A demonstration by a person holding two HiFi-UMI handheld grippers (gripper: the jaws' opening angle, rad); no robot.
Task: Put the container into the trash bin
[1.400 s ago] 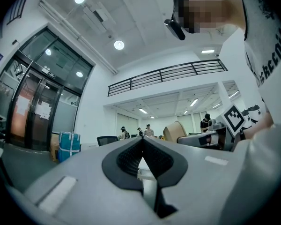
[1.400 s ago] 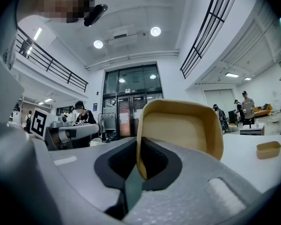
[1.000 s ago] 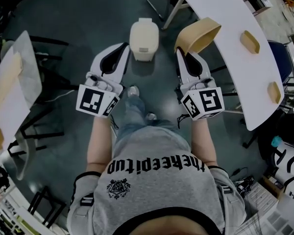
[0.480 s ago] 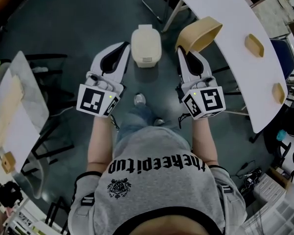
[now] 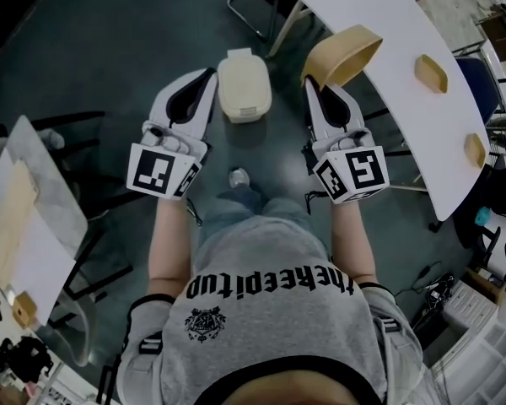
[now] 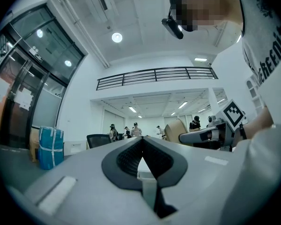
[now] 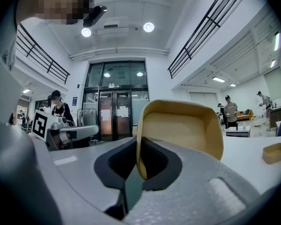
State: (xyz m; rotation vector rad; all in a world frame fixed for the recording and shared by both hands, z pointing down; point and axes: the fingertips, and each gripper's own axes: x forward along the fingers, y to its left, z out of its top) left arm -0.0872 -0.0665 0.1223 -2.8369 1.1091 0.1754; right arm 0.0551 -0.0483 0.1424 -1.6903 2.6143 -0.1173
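Observation:
A tan paper container (image 5: 341, 55) (image 7: 182, 128) is pinched by its rim in my right gripper (image 5: 314, 85) (image 7: 139, 171), held tipped on edge near the white table's border. The cream trash bin (image 5: 244, 83) with its lid down stands on the dark floor between the two grippers, just ahead of them. My left gripper (image 5: 207, 78) (image 6: 141, 149) is shut with nothing in it, right beside the bin's left side.
A curved white table (image 5: 379, 57) at the right carries two small tan containers (image 5: 431, 72) (image 5: 475, 149). Chair legs (image 5: 253, 15) stand beyond the bin. A grey desk (image 5: 34, 201) and dark chairs are at the left. The person's shoe (image 5: 238, 178) is below the bin.
The view has shifted as the person stepped forward; the bin sits slightly nearer and lower-left between the grippers. Both grippers keep their pose, the container still held.

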